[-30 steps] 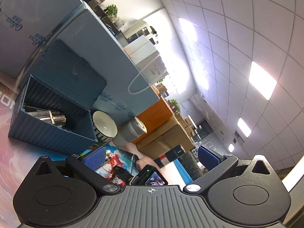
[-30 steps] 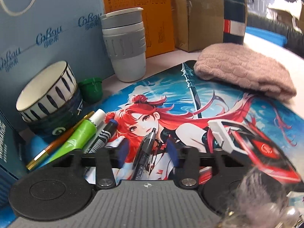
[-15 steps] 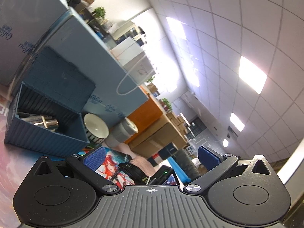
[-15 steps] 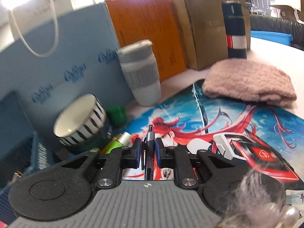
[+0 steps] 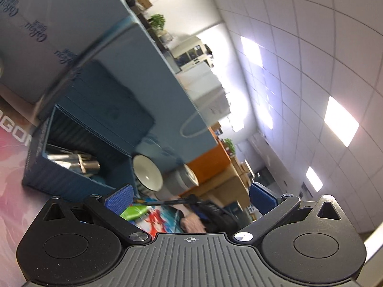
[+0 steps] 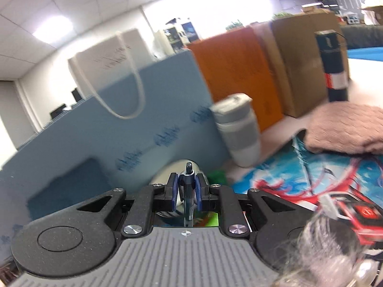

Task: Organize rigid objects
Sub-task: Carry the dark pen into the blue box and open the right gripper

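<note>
My right gripper is shut on a dark blue pen, its tip sticking out past the blue pads, lifted above the printed mat. In the left wrist view that pen shows as a thin dark rod, held up by the right gripper's black body. My left gripper stands open with nothing between its fingers. An open dark blue box at the left holds shiny metal pieces. A striped bowl sits beside the box, and a green tube lies on the mat.
A grey tumbler stands by a light blue gift bag with a white cord handle. Orange and brown cartons line the back. A pink knitted cloth lies at the right, a dark cylinder behind it.
My right gripper shut on the pen that lay on the mat and lifted it, tilting up. My left gripper shifted a little, its view swinging toward the box.
</note>
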`<action>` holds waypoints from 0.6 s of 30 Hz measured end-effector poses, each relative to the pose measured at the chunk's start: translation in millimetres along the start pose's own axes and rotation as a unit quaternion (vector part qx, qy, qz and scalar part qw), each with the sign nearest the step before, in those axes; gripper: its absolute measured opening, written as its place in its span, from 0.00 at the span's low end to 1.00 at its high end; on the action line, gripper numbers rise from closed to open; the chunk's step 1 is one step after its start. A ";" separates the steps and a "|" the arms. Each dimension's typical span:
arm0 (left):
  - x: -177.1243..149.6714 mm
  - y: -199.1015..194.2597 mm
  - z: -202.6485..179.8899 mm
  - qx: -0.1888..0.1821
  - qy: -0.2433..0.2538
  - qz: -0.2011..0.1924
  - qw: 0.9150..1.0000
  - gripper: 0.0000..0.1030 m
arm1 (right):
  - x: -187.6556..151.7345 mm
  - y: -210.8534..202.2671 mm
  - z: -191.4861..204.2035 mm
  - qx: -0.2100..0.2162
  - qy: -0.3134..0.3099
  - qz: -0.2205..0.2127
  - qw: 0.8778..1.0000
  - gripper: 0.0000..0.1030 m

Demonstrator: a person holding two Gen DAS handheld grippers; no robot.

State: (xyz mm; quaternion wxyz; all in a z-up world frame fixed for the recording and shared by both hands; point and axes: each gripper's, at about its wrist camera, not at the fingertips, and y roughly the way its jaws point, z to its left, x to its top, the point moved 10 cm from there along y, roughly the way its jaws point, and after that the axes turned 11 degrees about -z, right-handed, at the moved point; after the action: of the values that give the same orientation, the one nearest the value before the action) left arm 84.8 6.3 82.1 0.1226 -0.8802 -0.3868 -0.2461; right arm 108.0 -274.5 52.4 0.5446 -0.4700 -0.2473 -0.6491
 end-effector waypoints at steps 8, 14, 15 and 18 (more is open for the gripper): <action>54.2 3.3 54.7 0.083 -0.011 -0.103 0.991 1.00 | 10.6 2.8 56.6 0.058 0.011 -0.014 0.998 0.14; 83.1 5.5 92.6 0.150 0.022 -0.151 0.977 1.00 | -11.1 18.3 105.1 0.117 0.048 0.014 0.992 0.14; 85.6 7.2 97.7 0.154 0.017 -0.151 0.976 1.00 | -19.4 23.3 112.4 0.121 0.050 0.026 0.991 0.14; 89.5 12.2 111.7 0.158 -0.004 -0.142 0.977 1.00 | -51.5 40.5 133.1 0.138 0.063 0.073 0.986 0.14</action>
State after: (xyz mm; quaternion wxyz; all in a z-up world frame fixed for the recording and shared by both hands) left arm 183.5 99.0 34.3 0.2229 -0.7868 -0.5421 -0.1933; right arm 189.6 -150.7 57.5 0.6648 -0.3652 -0.2642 -0.5957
